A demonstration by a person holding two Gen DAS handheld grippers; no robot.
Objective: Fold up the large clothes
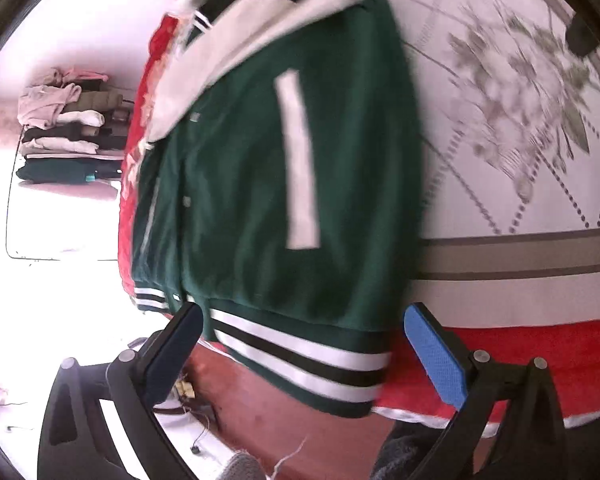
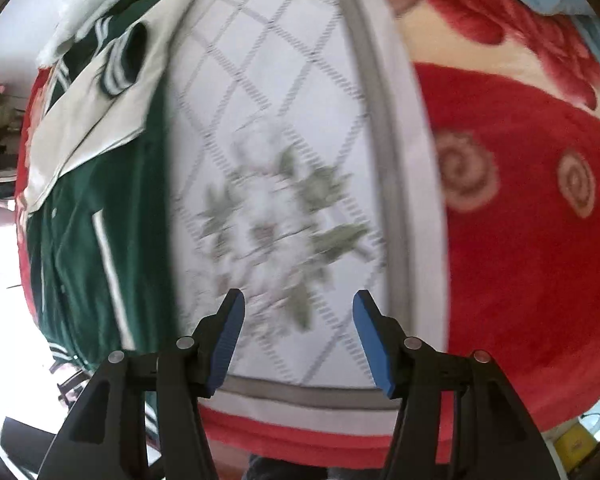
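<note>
- A green jacket [image 1: 260, 184] with white sleeves lies folded on a white quilted sheet [image 1: 512, 128], and the sheet serves as the landmark for everything here.
- The jacket sits along one edge of the sheet; part of it reaches past that edge onto a red blanket [image 1: 512, 364] underneath.
- A white vertical stripe [image 1: 298, 160] runs down the jacket's green body, and a white sleeve [image 1: 236, 60] lies crosswise over its upper part.
- The jacket's striped hem [image 1: 300, 356], banded in green and white, hangs over the sheet's near border toward the left gripper [image 1: 304, 320].
- The left gripper hovers just off the sheet's near border with its fingers spread wide, one on each side of the hem, clamping nothing.
- The right gripper [image 2: 298, 304] hangs above the sheet's flower print [image 2: 268, 232], away from the jacket, fingers parted wide and empty.
- In the right wrist view the jacket [image 2: 100, 208] lies at the sheet's left edge, with the red blanket [image 2: 520, 240] spreading beyond the sheet's right border.
- A stack of folded clothes [image 1: 64, 128] stands well beyond the sheet, past the jacket's far side.
- Both views are blurred, so fine detail on the sheet is unclear.
</note>
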